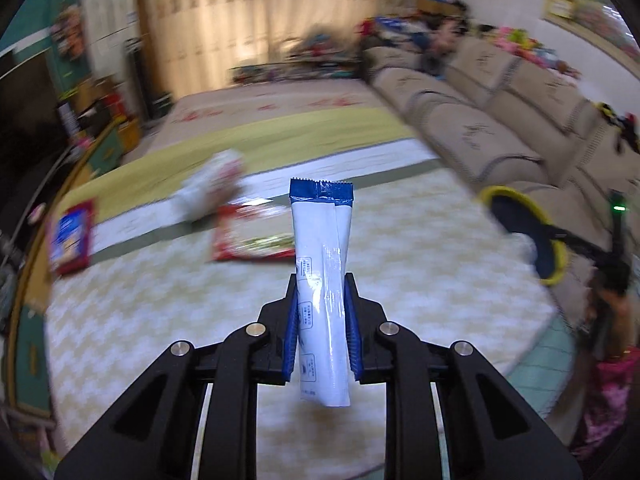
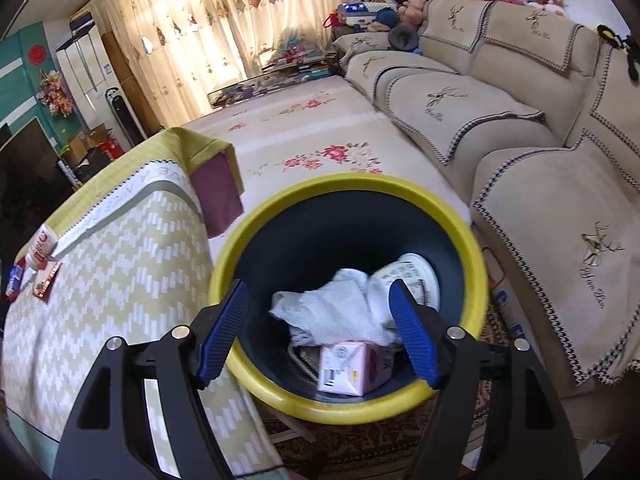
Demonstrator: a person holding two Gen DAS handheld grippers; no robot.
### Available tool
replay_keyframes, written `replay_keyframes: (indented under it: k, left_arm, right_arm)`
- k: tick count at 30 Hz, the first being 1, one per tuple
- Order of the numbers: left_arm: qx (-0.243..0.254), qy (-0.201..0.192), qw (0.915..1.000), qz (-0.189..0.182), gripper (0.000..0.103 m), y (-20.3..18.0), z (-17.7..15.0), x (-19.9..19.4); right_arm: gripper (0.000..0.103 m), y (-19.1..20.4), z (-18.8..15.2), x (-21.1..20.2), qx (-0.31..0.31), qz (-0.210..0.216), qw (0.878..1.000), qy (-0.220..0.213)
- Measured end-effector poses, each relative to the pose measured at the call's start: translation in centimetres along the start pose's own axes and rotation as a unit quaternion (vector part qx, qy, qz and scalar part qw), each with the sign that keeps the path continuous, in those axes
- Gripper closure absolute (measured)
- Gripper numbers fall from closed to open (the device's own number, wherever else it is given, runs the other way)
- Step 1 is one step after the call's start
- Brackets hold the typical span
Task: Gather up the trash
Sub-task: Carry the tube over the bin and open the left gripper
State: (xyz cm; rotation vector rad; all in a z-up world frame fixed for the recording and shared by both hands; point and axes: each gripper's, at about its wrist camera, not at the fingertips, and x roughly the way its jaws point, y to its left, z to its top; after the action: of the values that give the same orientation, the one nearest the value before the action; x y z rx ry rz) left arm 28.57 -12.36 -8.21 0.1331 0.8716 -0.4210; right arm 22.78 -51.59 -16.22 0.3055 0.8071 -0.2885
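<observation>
Fingers of the left gripper (image 1: pixel 322 304) are clamped on a sachet (image 1: pixel 322 280), their ribbed blue pads pressing its sides. It stands upright between them, a slim white foil-like tube, glossy and creased, with a blue crimped, saw-toothed top edge and small print down one face. It is lifted clear of the table (image 1: pixel 160 320), whose woven cloth has a pale yellow-and-white zigzag pattern. More trash lies on that cloth beyond the sachet: a flat red wrapper (image 1: pixel 252 236), a crumpled white packet (image 1: pixel 212 192) behind it, and a red-and-blue pack (image 1: pixel 70 236) near the left edge, all blurred. At the right, the bin (image 1: pixel 524 232) shows as a dark round mouth with a yellow rim, beside a beige sofa (image 1: pixel 460 128).

From the right wrist, the right gripper (image 2: pixel 318 320) has its fingers spread wide and holds nothing; they hang over the near rim of the bin (image 2: pixel 352 408), just beside the table's edge. The bin is smooth plastic, dark blue inside with a rounded yellow lip. Inside it already lie a soft, rumpled white tissue (image 2: pixel 332 308), a round white cup (image 2: pixel 404 280) with printing on its side, and a boxy pink carton (image 2: pixel 352 368). At the far left of the table (image 2: pixel 120 280), the three pieces appear small: packet (image 2: pixel 42 248), wrapper (image 2: pixel 48 278), pack (image 2: pixel 14 278).

By my reading, the job is roughly half done: three items are binned, one is in hand and has to reach the bin, and three wait on the cloth.
</observation>
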Motion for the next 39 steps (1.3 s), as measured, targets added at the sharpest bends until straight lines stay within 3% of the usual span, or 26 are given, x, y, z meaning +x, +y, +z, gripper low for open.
replay_keyframes:
  k: [5,10,17,21,25,26,28,31,35,39]
  left_arm:
    - [0.062,0.005,0.9959,-0.066,0.082,-8.2,2.4,2.0]
    - [0.105,0.037,0.985,-0.131,0.082,-17.0,4.5,6.0]
    - [0.148,0.081,0.9728,-0.159,0.082,-26.9,6.4,12.5]
    - [0.158,0.097,0.9696,-0.16,0.082,-29.9,7.2,15.8]
    - [0.161,0.102,0.9696,-0.154,0.075,-31.6,7.7,17.7]
    - [0.161,0.101,0.9702,-0.151,0.07,-32.0,7.8,18.0]
    - [0.159,0.095,0.972,-0.145,0.042,-32.3,8.1,18.5]
    - [0.15,0.085,0.9742,-0.146,0.036,-31.9,8.4,18.0]
    - [0.12,0.065,0.9789,-0.152,0.029,-29.0,8.1,14.9]
    - [0.077,0.006,0.986,-0.147,0.014,-24.2,7.1,9.0]
  right_arm:
    - [0.033,-2.2,-0.9,-1.6,0.005,-0.04,0.999,-0.015]
    - [0.03,-6.0,-1.7,-3.1,0.031,-0.068,0.997,-0.027]
    - [0.03,-10.6,-3.3,-3.8,0.067,-0.089,0.994,-0.022]
    - [0.03,-11.9,-3.7,-3.7,0.078,-0.092,0.993,-0.019]
    - [0.03,-12.1,-4.0,-3.8,0.081,-0.09,0.992,-0.018]
    - [0.03,-12.2,-4.0,-3.7,0.081,-0.089,0.993,-0.018]
    - [0.03,-12.0,-4.0,-3.7,0.081,-0.086,0.993,-0.018]
    - [0.03,-11.3,-3.9,-3.8,0.078,-0.08,0.994,-0.018]
    - [0.03,-9.5,-3.7,-4.4,0.06,-0.066,0.996,-0.023]
    - [0.028,-7.0,-3.4,-4.9,0.036,-0.053,0.998,-0.028]
